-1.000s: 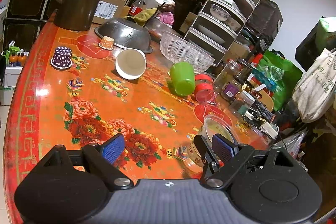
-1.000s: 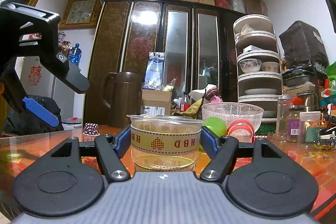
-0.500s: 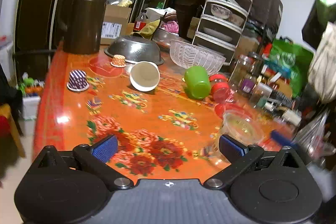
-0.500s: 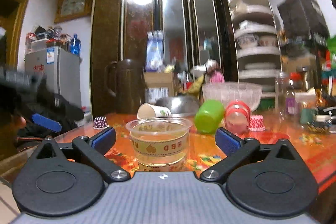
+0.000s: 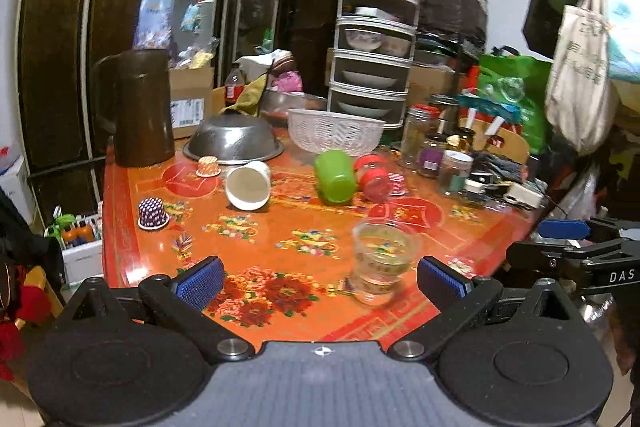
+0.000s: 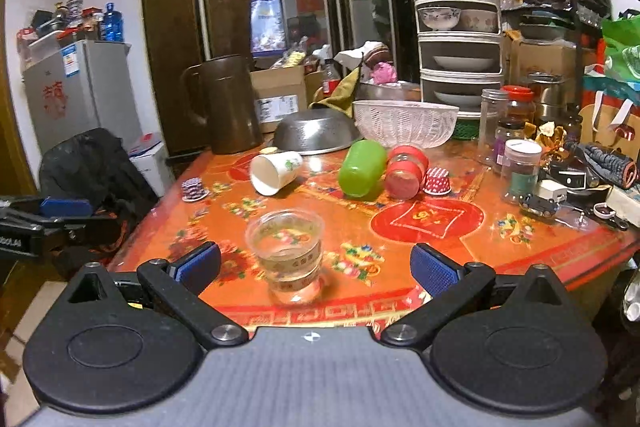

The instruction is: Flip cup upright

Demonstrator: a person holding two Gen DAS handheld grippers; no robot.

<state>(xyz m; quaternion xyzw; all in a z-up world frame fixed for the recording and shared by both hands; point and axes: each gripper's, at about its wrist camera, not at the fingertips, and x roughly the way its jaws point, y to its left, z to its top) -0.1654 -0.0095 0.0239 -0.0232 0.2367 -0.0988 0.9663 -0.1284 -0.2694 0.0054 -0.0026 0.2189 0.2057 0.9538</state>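
A clear plastic cup [image 6: 289,255] with a patterned band stands upright near the front edge of the orange flowered table [image 6: 420,267]; it also shows in the left wrist view [image 5: 380,259]. My right gripper [image 6: 316,265] is open and empty, pulled back from the cup. My left gripper [image 5: 320,277] is open and empty, above the table's front edge. A white paper cup [image 6: 274,171], a green cup [image 6: 360,167] and a red-lidded jar [image 6: 404,171] lie on their sides farther back.
A brown jug [image 6: 226,107], an overturned metal bowl [image 6: 316,135] and a white basket [image 6: 404,123] stand at the back. Jars [image 6: 520,171] and clutter fill the right side. Small foil cupcake moulds [image 6: 194,189] sit on the table.
My right gripper opened, let go of the clear cup and drew back and up. My left gripper also pulled back from the table.
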